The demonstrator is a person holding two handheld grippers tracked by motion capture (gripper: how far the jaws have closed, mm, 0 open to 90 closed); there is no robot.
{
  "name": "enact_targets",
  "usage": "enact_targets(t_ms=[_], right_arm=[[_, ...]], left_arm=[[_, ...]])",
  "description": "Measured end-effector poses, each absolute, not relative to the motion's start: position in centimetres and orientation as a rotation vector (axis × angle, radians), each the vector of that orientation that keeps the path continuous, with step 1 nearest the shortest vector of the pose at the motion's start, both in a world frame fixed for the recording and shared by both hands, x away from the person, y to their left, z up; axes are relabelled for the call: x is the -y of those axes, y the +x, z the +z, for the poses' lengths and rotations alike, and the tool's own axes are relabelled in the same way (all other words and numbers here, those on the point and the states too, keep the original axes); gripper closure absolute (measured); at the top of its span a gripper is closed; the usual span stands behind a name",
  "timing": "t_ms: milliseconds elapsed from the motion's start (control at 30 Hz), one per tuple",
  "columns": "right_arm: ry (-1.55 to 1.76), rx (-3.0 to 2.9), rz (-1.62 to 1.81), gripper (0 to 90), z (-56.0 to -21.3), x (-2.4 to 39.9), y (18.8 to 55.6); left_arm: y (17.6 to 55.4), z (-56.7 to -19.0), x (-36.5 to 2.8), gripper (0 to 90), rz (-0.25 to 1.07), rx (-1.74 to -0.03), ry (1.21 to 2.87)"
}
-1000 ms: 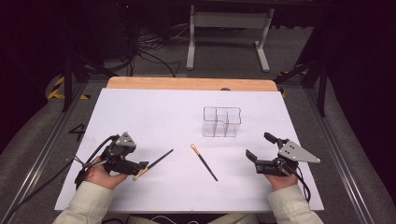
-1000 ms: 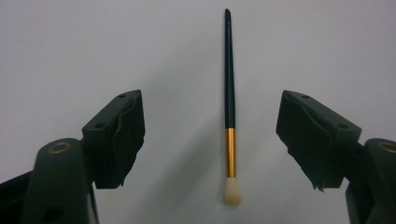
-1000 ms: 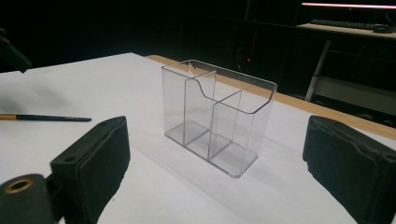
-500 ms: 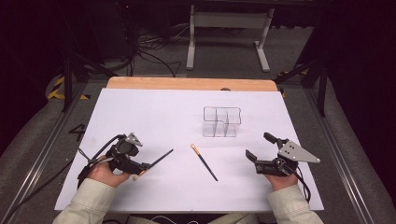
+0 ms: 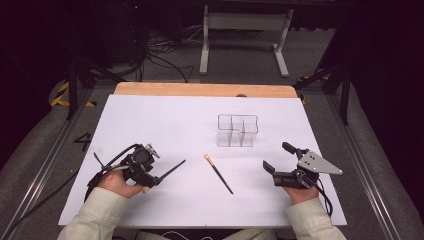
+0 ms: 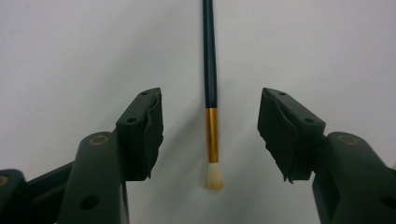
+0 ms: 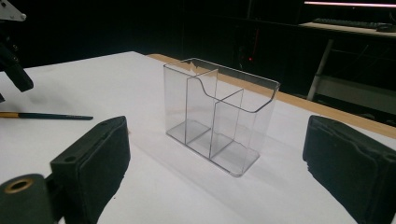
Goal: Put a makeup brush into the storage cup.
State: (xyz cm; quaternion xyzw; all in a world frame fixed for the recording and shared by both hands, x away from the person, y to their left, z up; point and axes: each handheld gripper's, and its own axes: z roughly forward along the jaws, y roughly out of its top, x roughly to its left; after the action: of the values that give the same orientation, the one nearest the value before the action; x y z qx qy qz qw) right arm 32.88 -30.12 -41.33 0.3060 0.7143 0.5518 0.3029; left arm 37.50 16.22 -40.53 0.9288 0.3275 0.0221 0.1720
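At the left of the desk (image 5: 165, 125), which is covered with a white sheet, the left gripper (image 5: 150, 179) rests low in the person's left hand (image 5: 117, 182). Its fingers (image 6: 142, 130) have just been closing but are parted, and neither pad touches anything. Between them lies a thin dark-handled brush (image 6: 210, 93) with a gold ferrule and pale bristles, flat on the sheet; in the left gripper view the bristle tip sits nearest the camera and the handle runs straight away from it. From above, that handle (image 5: 170, 169) slants up and to the right from the gripper.

Near the middle of the desk a second brush (image 5: 218, 173) lies on its own, gold end toward the far left, dark handle toward the near right, apart from both grippers.

Behind it and a little to the right stands a clear plastic organizer (image 5: 237, 131), upright, with inner dividers making compartments.

At the right, the right gripper (image 5: 280, 159) is held just above the sheet with its fingers (image 7: 93, 161) spread wide, holding nothing. They point toward the organizer (image 7: 219, 116), which stands well ahead of them.
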Motion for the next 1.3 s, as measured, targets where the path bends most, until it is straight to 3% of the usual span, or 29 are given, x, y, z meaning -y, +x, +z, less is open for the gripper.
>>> enact_targets(t_ms=[367,1300], right_arm=[[0.815,-1.89,1.459,8.1,-41.3,30.1,32.9],[0.818,-1.889,1.453,8.3,-41.3,30.2,32.9]], left_arm=[[37.8,-40.6,-16.2,49.7,0.015,-0.933,2.661],[38.5,-42.6,-15.3,57.6,-0.024,-0.934,2.763]])
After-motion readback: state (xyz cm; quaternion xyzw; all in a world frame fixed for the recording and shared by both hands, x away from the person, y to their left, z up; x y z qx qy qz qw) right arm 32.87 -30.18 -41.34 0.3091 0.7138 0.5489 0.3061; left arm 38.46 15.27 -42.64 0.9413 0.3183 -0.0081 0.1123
